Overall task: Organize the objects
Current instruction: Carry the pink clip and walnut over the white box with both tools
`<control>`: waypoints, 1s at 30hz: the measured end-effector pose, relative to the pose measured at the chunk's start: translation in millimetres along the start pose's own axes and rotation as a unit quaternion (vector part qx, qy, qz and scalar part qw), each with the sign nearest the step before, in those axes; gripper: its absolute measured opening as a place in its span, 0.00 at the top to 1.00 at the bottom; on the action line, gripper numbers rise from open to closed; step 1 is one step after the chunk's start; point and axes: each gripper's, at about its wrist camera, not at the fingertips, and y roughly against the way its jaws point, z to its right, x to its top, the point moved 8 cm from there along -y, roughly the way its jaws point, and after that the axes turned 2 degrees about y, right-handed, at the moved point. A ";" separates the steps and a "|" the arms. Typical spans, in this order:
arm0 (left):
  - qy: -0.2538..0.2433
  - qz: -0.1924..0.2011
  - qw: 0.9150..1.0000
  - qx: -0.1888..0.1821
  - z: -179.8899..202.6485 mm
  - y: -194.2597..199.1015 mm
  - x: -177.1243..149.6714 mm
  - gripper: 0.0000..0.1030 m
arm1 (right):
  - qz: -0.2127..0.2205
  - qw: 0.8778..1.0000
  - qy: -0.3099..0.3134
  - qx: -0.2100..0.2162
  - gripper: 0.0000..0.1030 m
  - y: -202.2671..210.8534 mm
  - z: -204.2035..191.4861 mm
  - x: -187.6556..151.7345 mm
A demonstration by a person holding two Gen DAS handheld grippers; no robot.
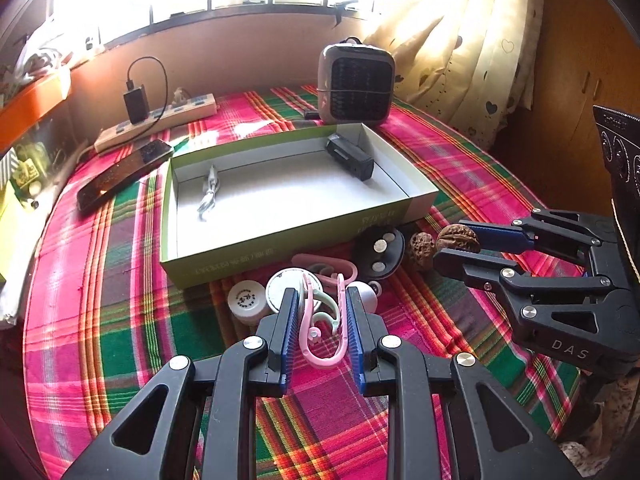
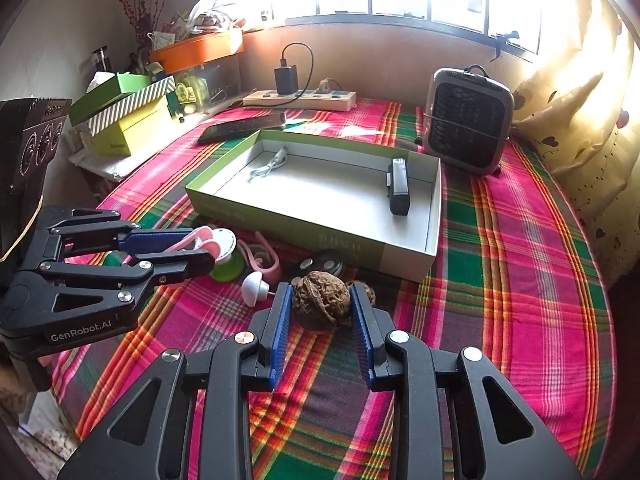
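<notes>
**Both grippers loaded, box still mostly bare**

On the plaid-covered worktop (image 1: 100, 320), left gripper (image 1: 322, 308) is clamped on a pink clip (image 1: 324, 356); its curved loop sits between the blue pads (image 1: 290, 320), with a pale green clip (image 1: 322, 308) tangled in it. Right gripper (image 2: 320, 304) is closed on a walnut (image 2: 320, 300), pads pressing both sides of the shell. Can't tell from either view whether the walnut or the clip is clear of the cloth.

Open green box (image 2: 434, 216) lies mid-worktop, white inside. Contents: a black rectangular device (image 2: 399, 186) near the right wall, a grey coiled cable (image 2: 268, 168) near the far left corner.

Loose items just in front of the box's near wall:
- second walnut (image 1: 422, 246), beside the held one
- black round fob with silver buttons (image 1: 380, 252)
- another pink clip (image 1: 328, 264)
- white round lid (image 1: 286, 290) and a small white jar (image 1: 246, 300)
- white knob-shaped piece (image 2: 254, 288)
- green disc (image 2: 230, 268), under the left gripper's fingers in the right view

Behind the box: grey heater (image 2: 468, 120) far right, power strip (image 2: 300, 98) with black charger (image 2: 286, 74) by the wall, dark phone-like slab (image 2: 240, 126) near the box's far left corner. Stacked boxes (image 2: 128, 116) off the left edge, curtain (image 2: 580, 120) on the right.
</notes>
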 end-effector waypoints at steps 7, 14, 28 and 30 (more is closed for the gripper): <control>0.014 0.008 1.000 0.009 -16.3 -1.2 17.2 0.80 | 0.006 1.000 0.008 0.005 0.71 -7.4 0.6 22.6; 0.025 0.006 0.999 0.019 -33.6 -11.0 32.7 0.80 | 0.006 1.000 0.008 0.008 0.71 -24.2 8.4 45.7; 0.048 0.001 0.998 0.033 -61.1 -44.0 60.0 0.80 | -0.009 0.999 0.030 0.012 0.71 -81.8 16.1 96.0; 0.052 0.000 0.998 0.035 -63.7 -48.4 62.6 0.80 | -0.013 0.999 0.027 0.017 0.71 -91.5 18.3 100.4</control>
